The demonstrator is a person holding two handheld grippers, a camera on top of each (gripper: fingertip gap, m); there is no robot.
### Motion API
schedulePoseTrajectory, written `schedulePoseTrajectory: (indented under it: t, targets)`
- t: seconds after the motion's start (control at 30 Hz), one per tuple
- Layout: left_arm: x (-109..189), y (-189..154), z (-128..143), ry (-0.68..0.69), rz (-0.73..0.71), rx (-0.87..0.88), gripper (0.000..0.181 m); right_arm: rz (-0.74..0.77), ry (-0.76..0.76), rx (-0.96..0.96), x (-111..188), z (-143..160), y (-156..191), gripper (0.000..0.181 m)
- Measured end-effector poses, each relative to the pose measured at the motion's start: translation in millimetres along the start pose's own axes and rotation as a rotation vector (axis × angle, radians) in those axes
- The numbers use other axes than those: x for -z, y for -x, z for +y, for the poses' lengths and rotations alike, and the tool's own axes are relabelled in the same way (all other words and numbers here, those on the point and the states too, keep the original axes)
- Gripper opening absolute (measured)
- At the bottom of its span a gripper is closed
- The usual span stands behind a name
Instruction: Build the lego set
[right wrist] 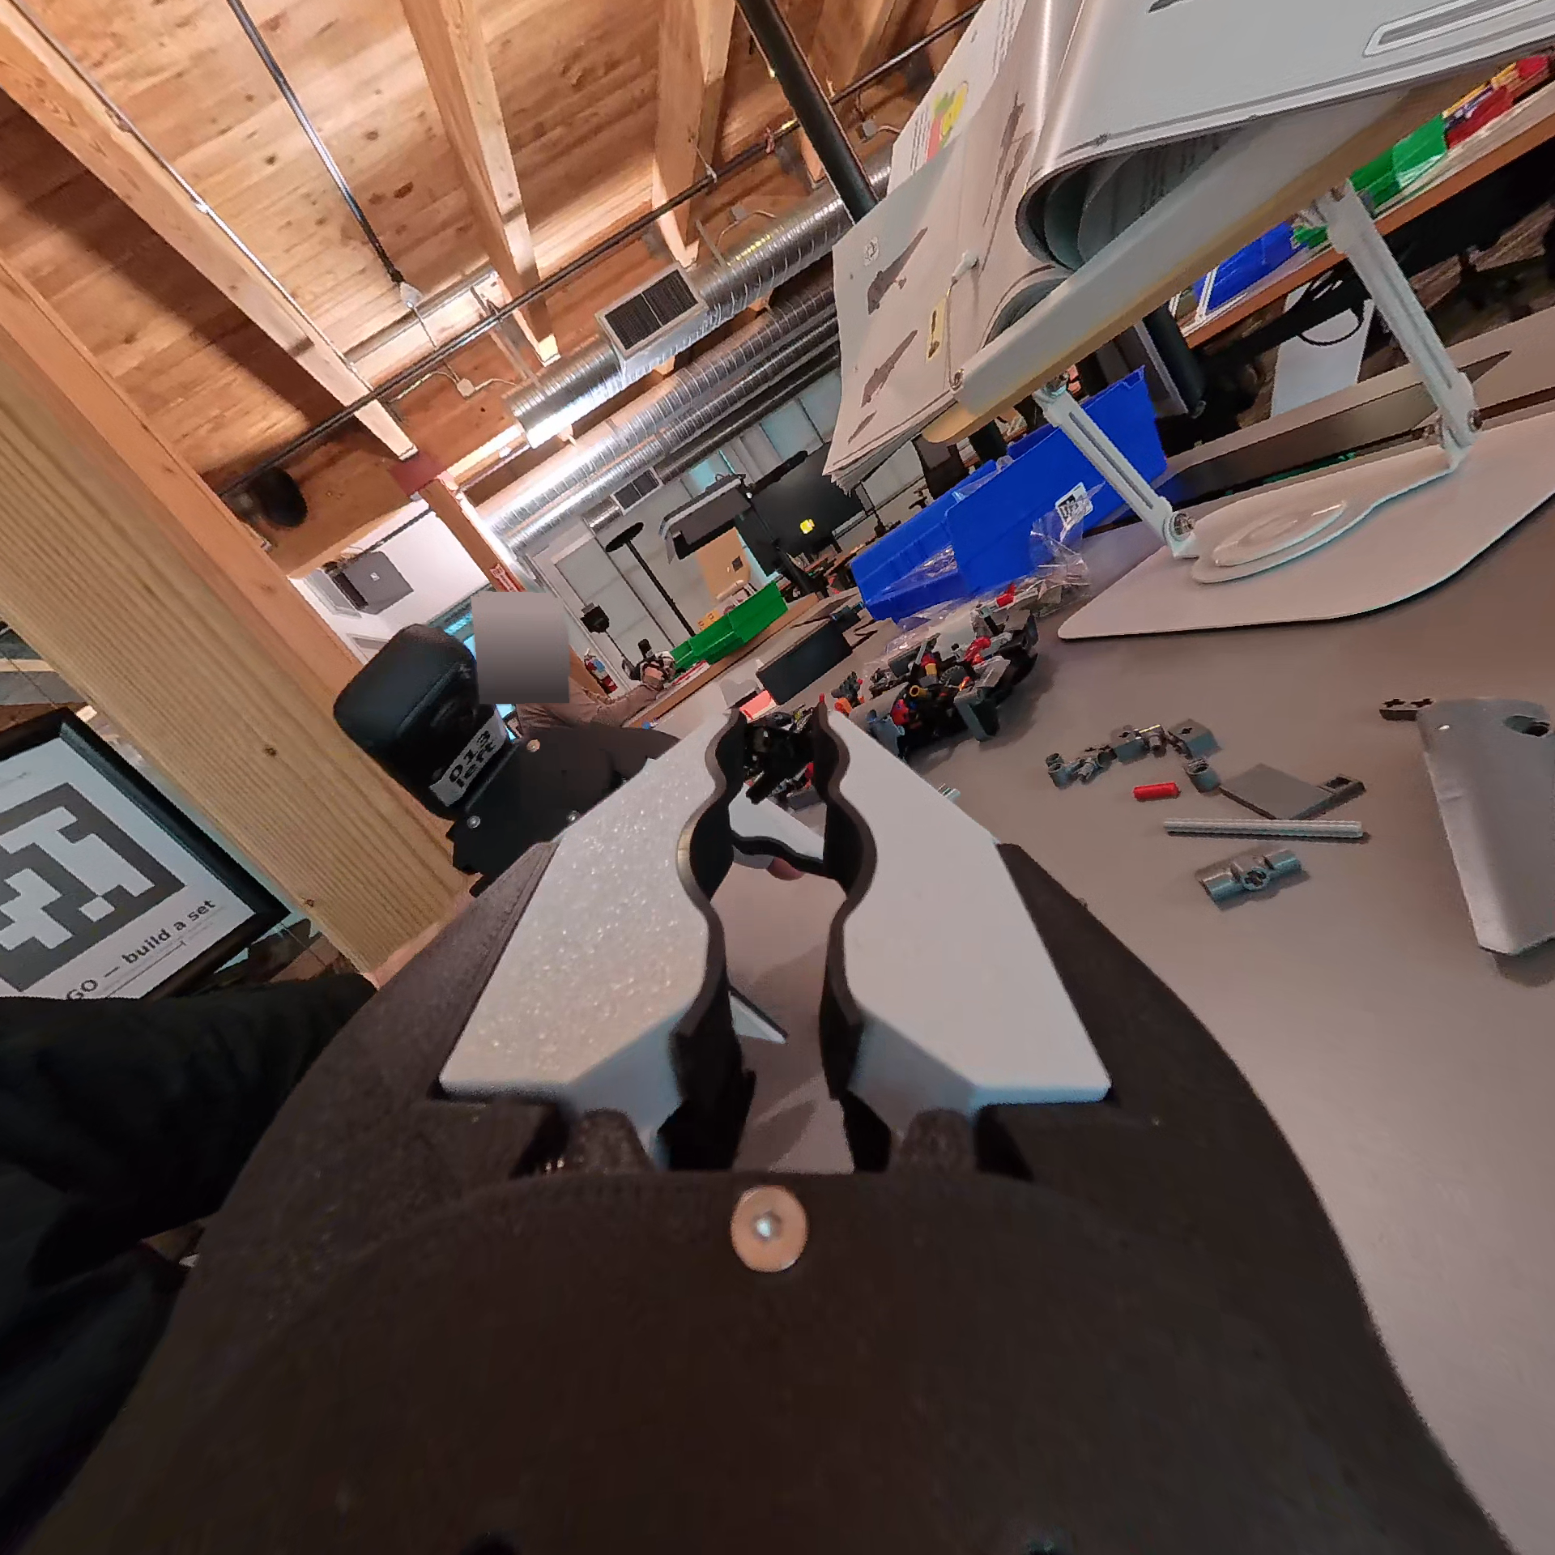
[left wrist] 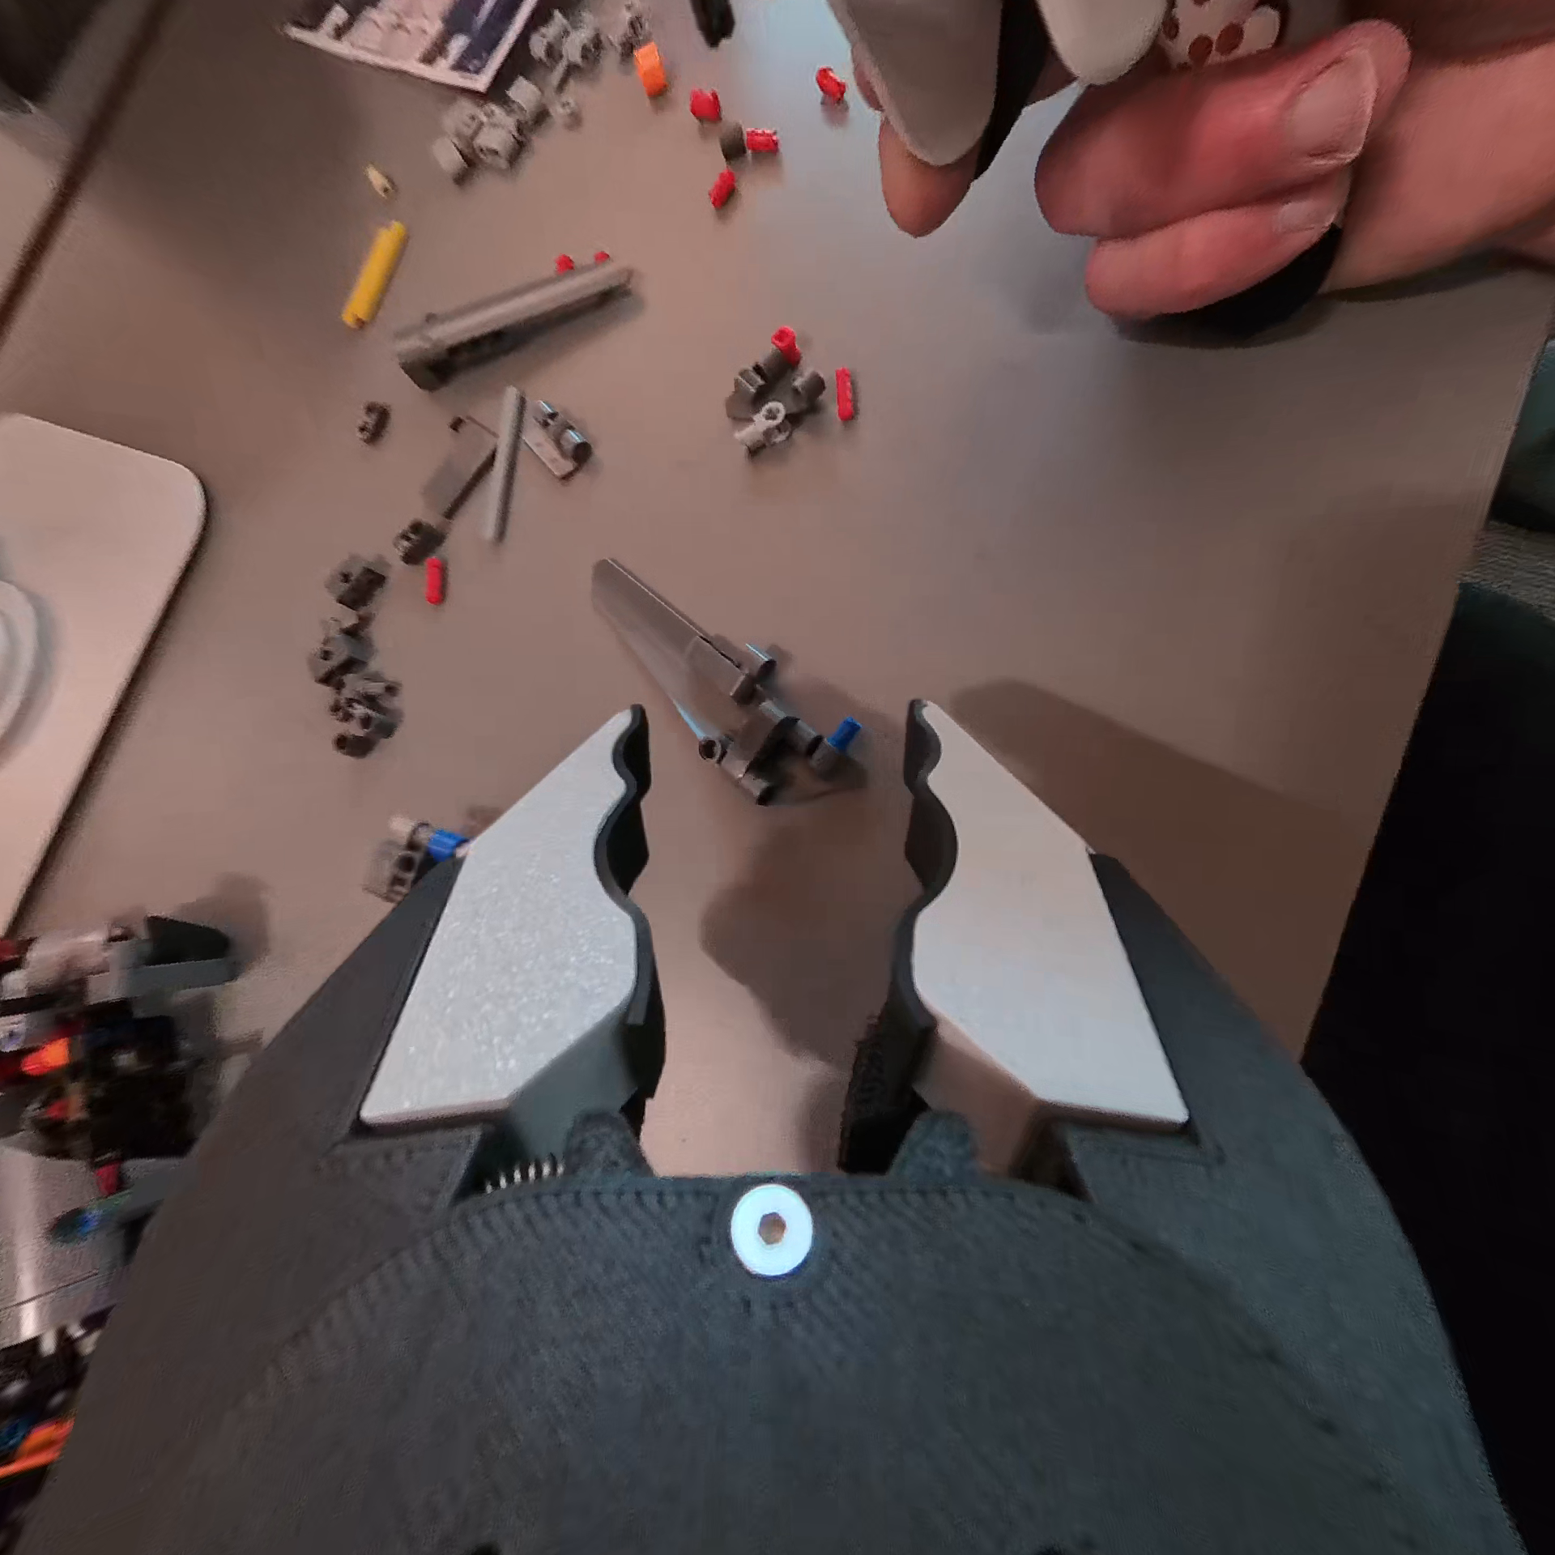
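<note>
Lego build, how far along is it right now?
Partly done: a grey tapered sub-assembly lies finished-looking between the open jaws of the left gripper, which holds nothing. The right gripper looks nearly closed and empty. Left: loose red pins, a yellow tube and grey connectors lie unattached.

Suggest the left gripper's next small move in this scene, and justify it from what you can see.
Probably ease the left gripper forward and down around the grey sub-assembly. Its jaws are open and empty, and that piece lies on the table just ahead of the tips, its blue-pinned end nearest. The right gripper is nearly shut, pointing away from the table, so it cannot help yet.
</note>
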State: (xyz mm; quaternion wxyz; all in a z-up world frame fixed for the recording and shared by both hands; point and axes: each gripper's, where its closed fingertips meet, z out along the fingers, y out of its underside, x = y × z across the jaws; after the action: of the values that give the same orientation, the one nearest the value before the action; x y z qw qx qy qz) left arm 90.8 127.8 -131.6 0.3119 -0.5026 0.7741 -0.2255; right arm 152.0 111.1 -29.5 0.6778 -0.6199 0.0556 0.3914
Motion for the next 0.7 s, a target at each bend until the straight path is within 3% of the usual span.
schedulePoseTrajectory:
  t: [0.2, 0.7]
  targets:
    - [-12.8, 1.9, 6.8, 0.055, -0.035, -0.019, 0.060, 0.000, 0.003, 0.010, -0.3, 0.9, 0.9, 0.013]
    - [-23.7, 5.2, 8.7, 0.089, -0.009, -0.098, 0.012, 0.000, 0.013, 0.029, -1.0, 3.0, 2.7, 0.013]
